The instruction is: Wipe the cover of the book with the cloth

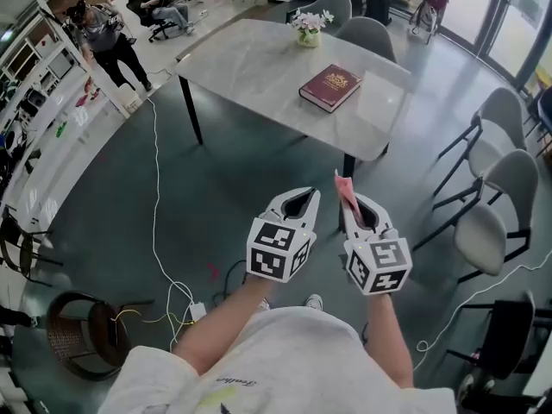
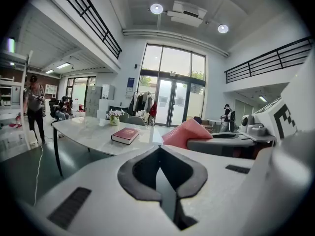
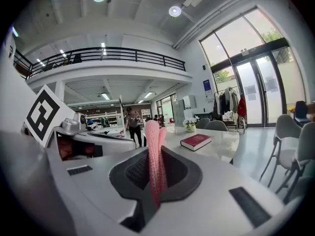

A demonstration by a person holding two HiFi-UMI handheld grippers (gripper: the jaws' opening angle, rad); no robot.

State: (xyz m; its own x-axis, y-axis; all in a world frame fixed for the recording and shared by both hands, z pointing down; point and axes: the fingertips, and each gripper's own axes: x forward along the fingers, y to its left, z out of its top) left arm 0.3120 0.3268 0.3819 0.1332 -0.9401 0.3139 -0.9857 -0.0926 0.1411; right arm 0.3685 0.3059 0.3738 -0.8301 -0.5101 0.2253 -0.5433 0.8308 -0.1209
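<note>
head view: the red book (image 1: 330, 87) lies flat on the grey table (image 1: 250, 59) at 12 o'clock, far off | left gripper view: the left gripper (image 2: 158, 151) is squeezed together; nothing sits in it | right gripper view: the right gripper (image 3: 153, 154) pinches the pink cloth (image 3: 151, 141); the cloth stands straight up

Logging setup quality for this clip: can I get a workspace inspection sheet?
Surface: pale table, bare apart from two items.
Job's things: red book lies closed near the table's near edge; pink cloth is pinched in the right gripper, away from the book.
Clutter: small flower pot at the far edge.
Grippers: left gripper shut, empty; right gripper shut on the cloth; both short of the table.
Cables: white cable and power strip on the floor.
Surroundings: grey chairs, people at the far left.
</note>
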